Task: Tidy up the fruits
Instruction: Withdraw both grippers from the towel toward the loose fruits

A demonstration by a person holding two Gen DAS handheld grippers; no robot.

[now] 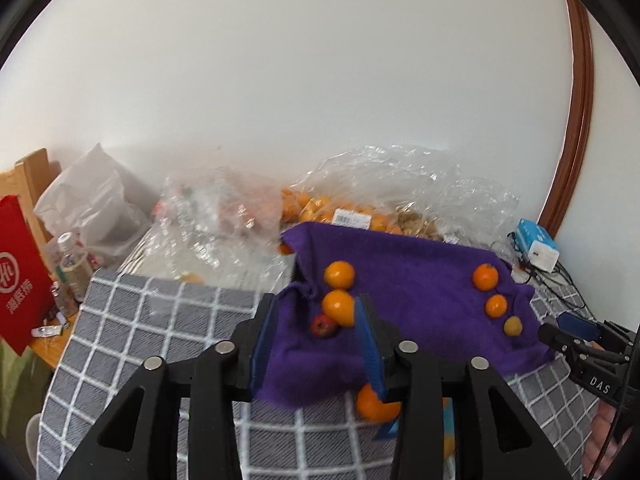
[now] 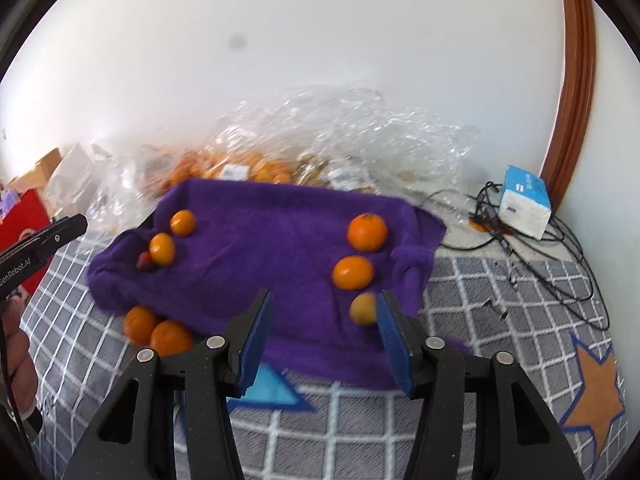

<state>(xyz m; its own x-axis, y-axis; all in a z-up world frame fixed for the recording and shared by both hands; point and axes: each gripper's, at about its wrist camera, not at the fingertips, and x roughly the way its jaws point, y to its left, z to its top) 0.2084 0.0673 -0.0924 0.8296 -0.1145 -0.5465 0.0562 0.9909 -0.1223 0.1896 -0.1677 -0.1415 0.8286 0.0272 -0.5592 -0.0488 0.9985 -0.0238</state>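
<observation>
White wall backs a grey checked cloth (image 1: 160, 312) over the surface. At far left stands a red bag (image 1: 20, 276) with white Chinese characters, then clear plastic bags (image 2: 352, 128) of fruit bearing a white label too blurred to read. A purple towel (image 2: 272, 232) holds small oranges (image 2: 367, 232) and one red fruit (image 1: 323, 326). The left tool (image 1: 316, 344) hangs with jaws apart, holding nothing; its side reads "GenRobot.AI". The right tool (image 2: 324, 336), marked "DAS", is likewise apart and empty. A blue-and-white box (image 2: 526, 208) sits far right.
</observation>
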